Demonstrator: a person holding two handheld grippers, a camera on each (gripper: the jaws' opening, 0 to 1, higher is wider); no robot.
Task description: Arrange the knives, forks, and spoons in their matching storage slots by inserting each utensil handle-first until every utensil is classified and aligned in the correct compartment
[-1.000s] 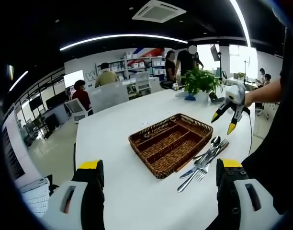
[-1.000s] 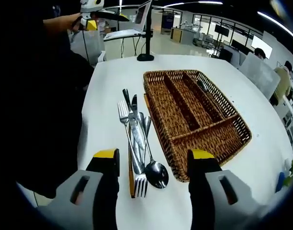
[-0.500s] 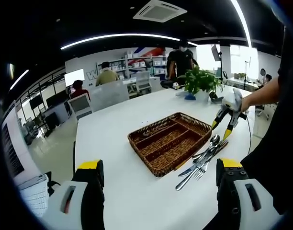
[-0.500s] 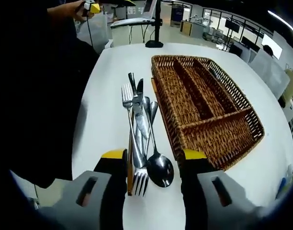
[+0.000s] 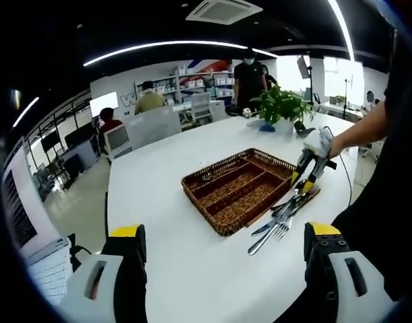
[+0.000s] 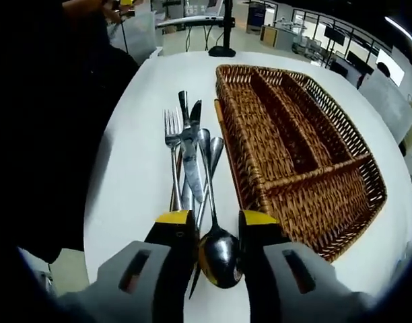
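In the right gripper view we see our right tongs (image 6: pixel 218 225) low over the white tabletop (image 6: pixel 135 155), the two yellow-tipped jaws drawn in close on either side of the bowl of a spoon (image 6: pixel 218 250); whether they actually pinch it we cannot tell. The spoon's handle runs away from the tongs into a loose bundle of cutlery: a fork (image 6: pixel 173 134) with its tines pointing away, a table knife (image 6: pixel 190 158) lying across the middle, and a second spoon handle (image 6: pixel 213 153) beside it. Just right of the bundle sits the wicker cutlery tray (image 6: pixel 314 128), with long slots running lengthwise and one crosswise slot at the near end; a small dark thing lies in the far right slot, too blurred to name.

In the left gripper view our left tongs (image 5: pixel 223 235) stand released, jaws wide apart above the tabletop, well short of the tray (image 5: pixel 236 188). Past the tray the right tongs (image 5: pixel 301 186) come in from the right, tips down on the cutlery pile (image 5: pixel 280 219). A potted plant (image 5: pixel 281 111) stands at the far end of the tabletop, and several people are in the office behind
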